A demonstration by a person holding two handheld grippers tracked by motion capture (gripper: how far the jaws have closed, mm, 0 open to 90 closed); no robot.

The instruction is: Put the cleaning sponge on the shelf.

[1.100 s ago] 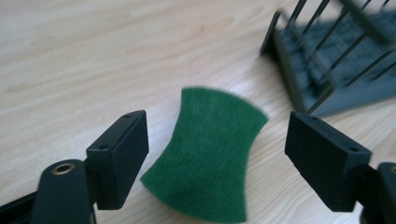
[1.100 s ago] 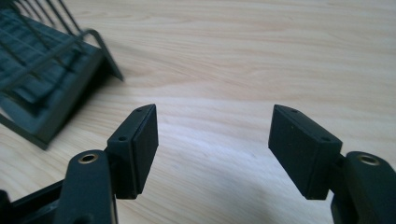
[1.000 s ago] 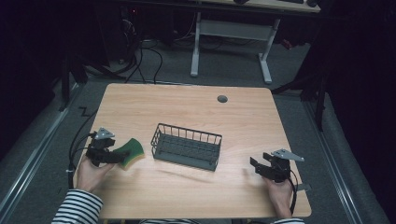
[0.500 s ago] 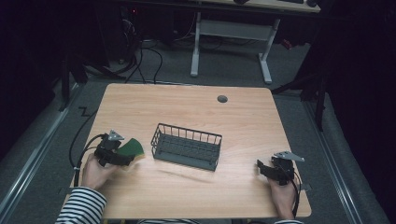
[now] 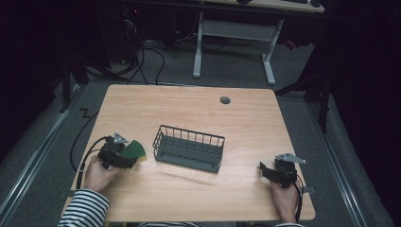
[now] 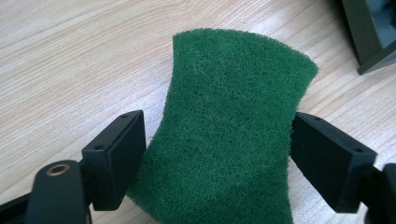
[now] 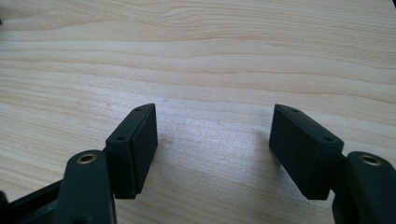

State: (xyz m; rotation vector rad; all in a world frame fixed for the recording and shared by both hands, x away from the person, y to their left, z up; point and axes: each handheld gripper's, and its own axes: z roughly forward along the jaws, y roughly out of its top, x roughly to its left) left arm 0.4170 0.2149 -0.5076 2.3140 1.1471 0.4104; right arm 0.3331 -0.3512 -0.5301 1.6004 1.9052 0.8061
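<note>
At the table's left front, a green scouring pad [image 6: 229, 149] sits clamped between the jaws of the left gripper [image 5: 124, 157], bowed slightly by their squeeze.
Just to its right stands a dark wire basket [image 5: 189, 147] at mid-table; well apart at the right front, the right gripper [image 7: 212, 149] rests over bare wooden table [image 5: 189, 109], jaws spread wide with nothing between them.

Rough fibrous green scouring pad [image 6: 229, 140], matt wood-grain table [image 5: 142, 109], dark wire basket [image 5: 189, 149], matt blk plastic claws
</note>
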